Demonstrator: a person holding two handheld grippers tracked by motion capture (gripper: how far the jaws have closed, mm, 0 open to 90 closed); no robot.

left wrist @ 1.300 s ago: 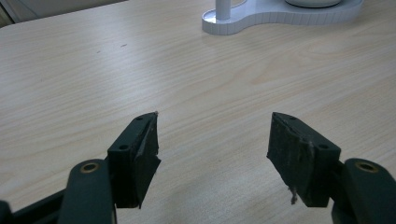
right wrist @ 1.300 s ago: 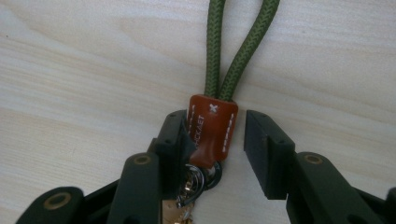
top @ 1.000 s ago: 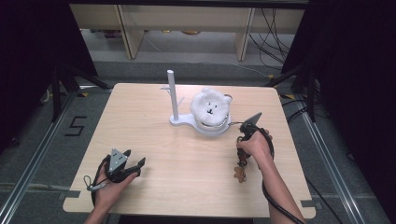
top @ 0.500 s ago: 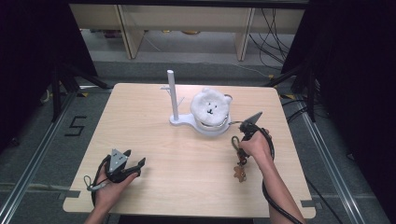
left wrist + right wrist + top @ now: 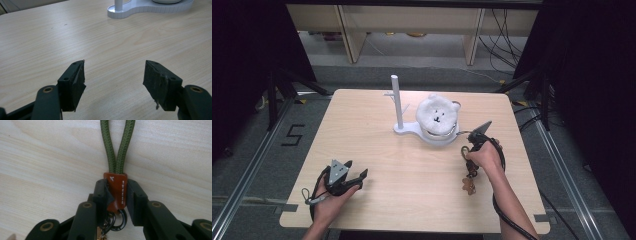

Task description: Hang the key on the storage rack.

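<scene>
Right hand-held gripper (image 5: 115, 192) pinches the keychain's leather tab (image 5: 116, 191), wrist bent downward; left hand-held gripper (image 5: 113, 82) rests wide apart

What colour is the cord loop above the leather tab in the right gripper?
Olive green, braided cord loop; the leather tab is reddish-brown. Best in the right gripper view.

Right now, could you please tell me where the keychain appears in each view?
High view: the keychain trails from the right tongs, right of centre.
Right gripper view: its brown leather tab sits clamped at centre.
Left gripper view: not in it.
Shared landmark: the white stand.
</scene>
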